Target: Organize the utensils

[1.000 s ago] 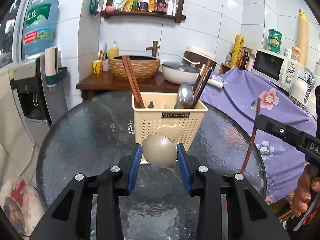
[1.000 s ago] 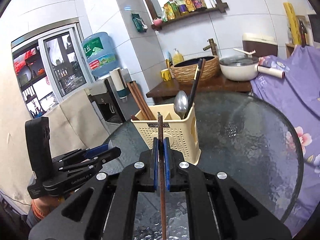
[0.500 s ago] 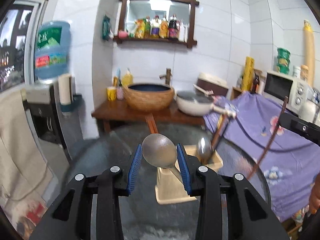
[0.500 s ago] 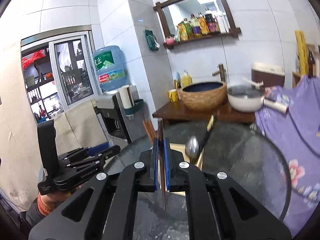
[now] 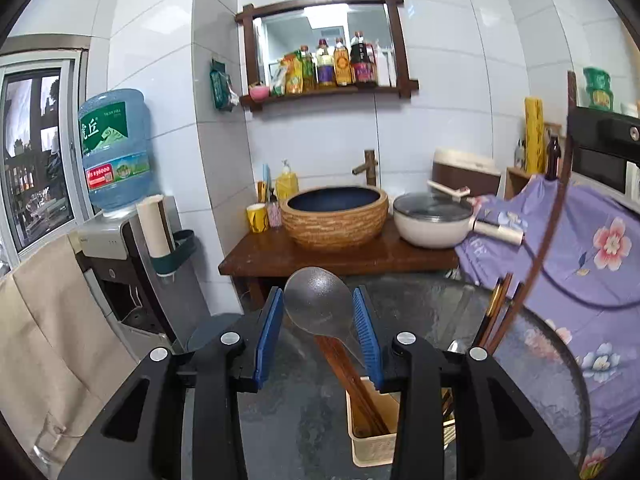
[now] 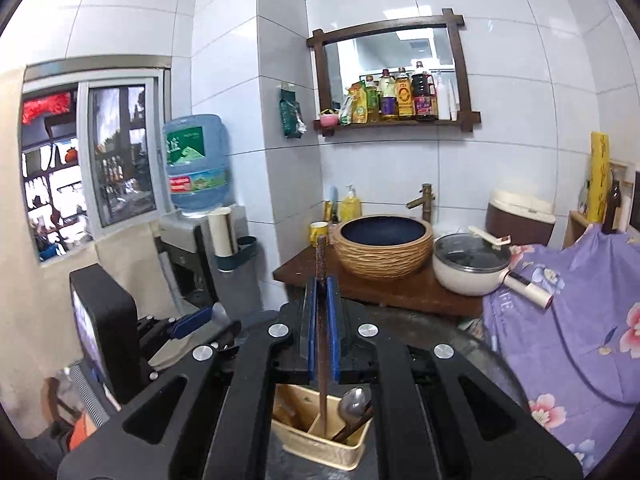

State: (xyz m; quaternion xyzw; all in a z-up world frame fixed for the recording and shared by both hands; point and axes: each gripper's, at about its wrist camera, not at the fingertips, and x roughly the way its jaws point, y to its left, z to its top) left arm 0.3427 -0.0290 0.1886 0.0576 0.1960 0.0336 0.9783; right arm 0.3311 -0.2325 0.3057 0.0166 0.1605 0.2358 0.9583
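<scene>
A white-tiled kitchen corner holds a wooden counter (image 5: 332, 254) with a woven basin (image 5: 334, 216), a lidded white pot (image 5: 432, 220) and a water dispenser (image 5: 116, 152) at nine o'clock. At twelve o'clock hangs a framed mirror shelf (image 6: 394, 76) lined with bottles. A round glass table (image 5: 532, 364) lies below, with the cream utensil holder (image 6: 320, 436) at six o'clock in both wrist views. The left gripper (image 5: 318, 330) is clamped on a metal spoon (image 5: 318, 302), bowl upward, held above the holder. The right gripper (image 6: 322, 320) is pinched together on a dark wooden chopstick (image 6: 321, 256), which stands upright; its lower end appears over the holder's compartments, beside another spoon (image 6: 354, 400).
</scene>
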